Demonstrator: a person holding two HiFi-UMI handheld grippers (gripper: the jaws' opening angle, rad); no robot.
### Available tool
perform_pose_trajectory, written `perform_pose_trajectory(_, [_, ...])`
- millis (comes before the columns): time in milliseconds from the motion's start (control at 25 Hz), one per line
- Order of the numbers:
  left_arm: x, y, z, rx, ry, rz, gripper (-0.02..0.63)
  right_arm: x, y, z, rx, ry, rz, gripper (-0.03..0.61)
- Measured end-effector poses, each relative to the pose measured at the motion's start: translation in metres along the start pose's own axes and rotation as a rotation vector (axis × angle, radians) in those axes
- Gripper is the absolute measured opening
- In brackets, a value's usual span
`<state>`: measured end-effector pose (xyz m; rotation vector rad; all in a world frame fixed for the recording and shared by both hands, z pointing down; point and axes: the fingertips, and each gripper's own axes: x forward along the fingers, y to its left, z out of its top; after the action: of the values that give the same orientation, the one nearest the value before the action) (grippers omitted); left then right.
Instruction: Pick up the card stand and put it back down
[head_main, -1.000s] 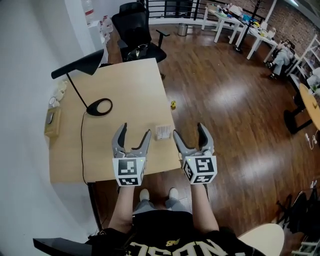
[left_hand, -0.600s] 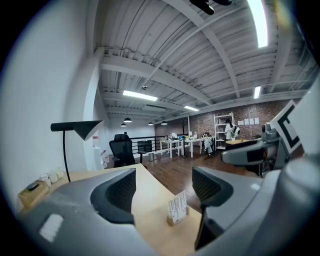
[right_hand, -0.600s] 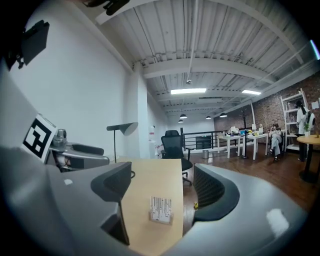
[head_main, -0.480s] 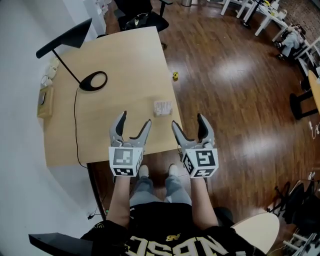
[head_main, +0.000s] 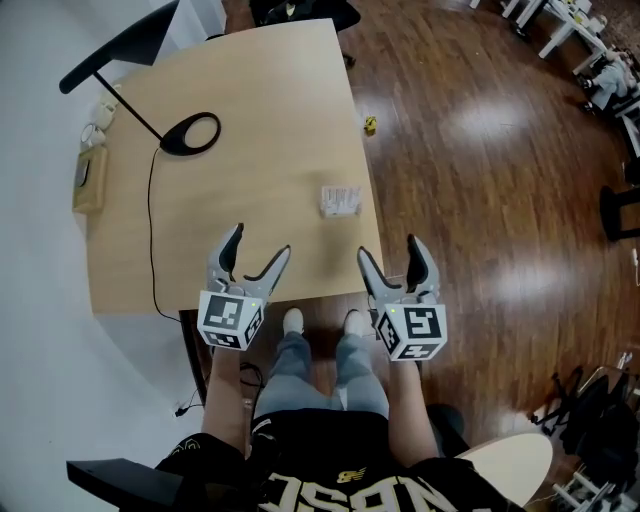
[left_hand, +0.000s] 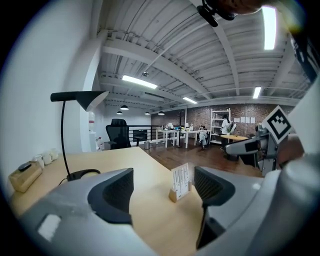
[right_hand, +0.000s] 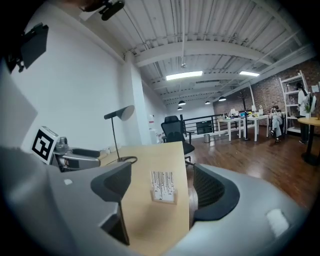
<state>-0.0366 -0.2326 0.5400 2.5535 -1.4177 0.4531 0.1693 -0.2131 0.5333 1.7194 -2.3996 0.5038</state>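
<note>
The card stand (head_main: 341, 200), a small wooden base holding a white printed card, stands upright near the right edge of the light wooden table (head_main: 250, 100). It is untouched. My left gripper (head_main: 258, 245) hovers over the table's near edge, left of and short of the stand. Its jaws have just been opening and hold nothing. My right gripper (head_main: 390, 250) is open and empty, at the table's near right corner, partly over the floor. The left gripper view shows the card stand (left_hand: 181, 181) ahead, nearer its right jaw. In the right gripper view the card stand (right_hand: 163, 187) sits ahead between the jaws.
A black desk lamp with a ring base (head_main: 190, 133) and a trailing cable (head_main: 153, 240) occupies the table's left half. A wooden box (head_main: 87, 182) sits by the wall. A small yellow object (head_main: 371, 125) lies on the wood floor. The person's shoes (head_main: 293, 320) are under the near edge.
Both grippers have sunk toward the table's near edge and sit lower in the picture. The card stand has kept its place on the table.
</note>
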Motion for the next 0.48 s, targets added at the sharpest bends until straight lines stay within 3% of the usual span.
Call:
perform_pose_trajectory(200, [0.002,0.032,-0.05,0.101,0.091,-0.102,0.438,0.012,-0.012,-0.037,0.032,0.058,-0.004,0.383])
perform_pose_trajectory(360, [0.027,0.04,-0.087,0.124,0.17,-0.226,0.509,0.022,-0.025,-0.066,0.06,0.103,-0.015,0.383])
perform_pose_trajectory(480, [0.054,0.038,-0.106,0.133,0.218,-0.31,0.515,0.027,-0.035,-0.084,0.081,0.129,-0.027,0.383])
